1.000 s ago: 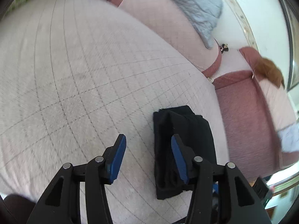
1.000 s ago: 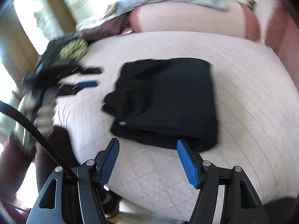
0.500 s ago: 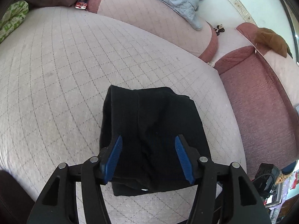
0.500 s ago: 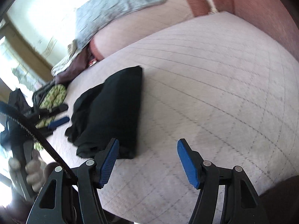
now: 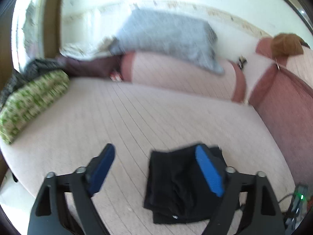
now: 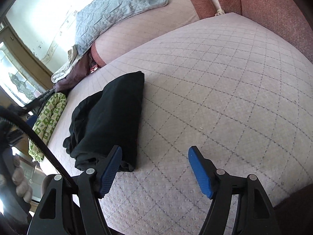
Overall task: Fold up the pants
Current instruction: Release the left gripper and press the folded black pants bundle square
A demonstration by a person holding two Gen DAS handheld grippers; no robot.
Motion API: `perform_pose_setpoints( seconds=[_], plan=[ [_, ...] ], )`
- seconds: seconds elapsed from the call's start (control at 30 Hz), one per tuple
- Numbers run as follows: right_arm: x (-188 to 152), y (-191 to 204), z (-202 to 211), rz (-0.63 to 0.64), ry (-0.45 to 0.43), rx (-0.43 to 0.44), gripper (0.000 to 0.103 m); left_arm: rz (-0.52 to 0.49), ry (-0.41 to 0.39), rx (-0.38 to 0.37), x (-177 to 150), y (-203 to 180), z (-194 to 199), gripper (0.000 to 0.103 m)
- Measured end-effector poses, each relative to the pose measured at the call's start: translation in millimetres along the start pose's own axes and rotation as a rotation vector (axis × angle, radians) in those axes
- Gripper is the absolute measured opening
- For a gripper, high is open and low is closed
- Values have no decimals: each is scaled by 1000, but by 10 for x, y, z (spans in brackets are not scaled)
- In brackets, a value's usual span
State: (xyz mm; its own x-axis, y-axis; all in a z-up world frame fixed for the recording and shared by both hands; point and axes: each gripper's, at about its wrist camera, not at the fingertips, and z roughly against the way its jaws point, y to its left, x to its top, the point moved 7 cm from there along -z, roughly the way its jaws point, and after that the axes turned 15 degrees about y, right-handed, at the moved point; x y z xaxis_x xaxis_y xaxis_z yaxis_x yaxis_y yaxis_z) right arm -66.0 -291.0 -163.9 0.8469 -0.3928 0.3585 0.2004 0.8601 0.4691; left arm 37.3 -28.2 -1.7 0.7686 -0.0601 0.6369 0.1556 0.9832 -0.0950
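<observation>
The black pants (image 5: 180, 186) lie folded in a compact stack on the pink quilted seat cushion (image 5: 137, 121). They also show in the right wrist view (image 6: 109, 117). My left gripper (image 5: 154, 158) is open and empty, held above the cushion, with its right finger in front of the stack. My right gripper (image 6: 155, 156) is open and empty, just right of the stack's near end, above the cushion (image 6: 215, 90).
A green patterned cloth (image 5: 33, 101) lies at the cushion's left end, also in the right wrist view (image 6: 50, 115). A grey-blue quilt (image 5: 166, 37) drapes the sofa back. A red armrest (image 5: 289, 105) bounds the right side. A device with a green light (image 5: 299, 197) sits low right.
The left gripper has pulled back and tilted up, so the pants now sit low under its right finger. The right gripper has shifted slightly closer to the stack.
</observation>
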Motion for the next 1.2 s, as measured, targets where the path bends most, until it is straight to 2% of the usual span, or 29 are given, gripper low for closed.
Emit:
perform_pose_setpoints(
  seconds=[0.07,0.13,0.27,0.33,0.5,0.6,0.73,0.9,0.97,1.03,1.07,1.1,1.13,1.17,1.2],
  plan=[
    [-12,3,5,6,-3,-13,76,29,-49,14,62,69,136,103],
    [-25,28,25,19,-14,-30,76,54,-63,0,125,109,198,103],
    [-26,64,69,26,-28,-50,76,70,45,-20,229,209,68,103],
    [-8,74,150,18,-42,-34,76,87,103,-65,227,272,-49,103],
    [149,111,307,11,-44,-26,76,117,260,-144,69,438,-556,103],
    [328,159,311,1,-26,-7,76,149,301,-181,1,456,-821,103],
    [626,260,69,1,36,51,79,166,381,-230,-175,392,-1189,103],
    [908,300,-396,-18,120,110,79,175,490,-394,-455,251,-1600,103],
    [1024,300,-624,-29,155,129,79,159,526,-394,-523,191,-1763,103],
    [1096,303,-845,-49,205,192,79,126,494,-389,-494,92,-1815,103],
    [1130,304,-935,-67,219,230,80,105,502,-394,-490,29,-1833,103],
    [1171,313,-972,-77,214,268,80,82,519,-409,-487,-61,-1854,101],
    [1212,333,-1004,-85,226,305,78,74,525,-443,-478,-144,-1848,93],
    [1226,350,-1024,-91,241,324,64,69,550,-503,-488,-257,-1840,70],
    [1231,378,-1053,-99,270,351,52,62,567,-498,-490,-339,-1827,69]
  ],
)
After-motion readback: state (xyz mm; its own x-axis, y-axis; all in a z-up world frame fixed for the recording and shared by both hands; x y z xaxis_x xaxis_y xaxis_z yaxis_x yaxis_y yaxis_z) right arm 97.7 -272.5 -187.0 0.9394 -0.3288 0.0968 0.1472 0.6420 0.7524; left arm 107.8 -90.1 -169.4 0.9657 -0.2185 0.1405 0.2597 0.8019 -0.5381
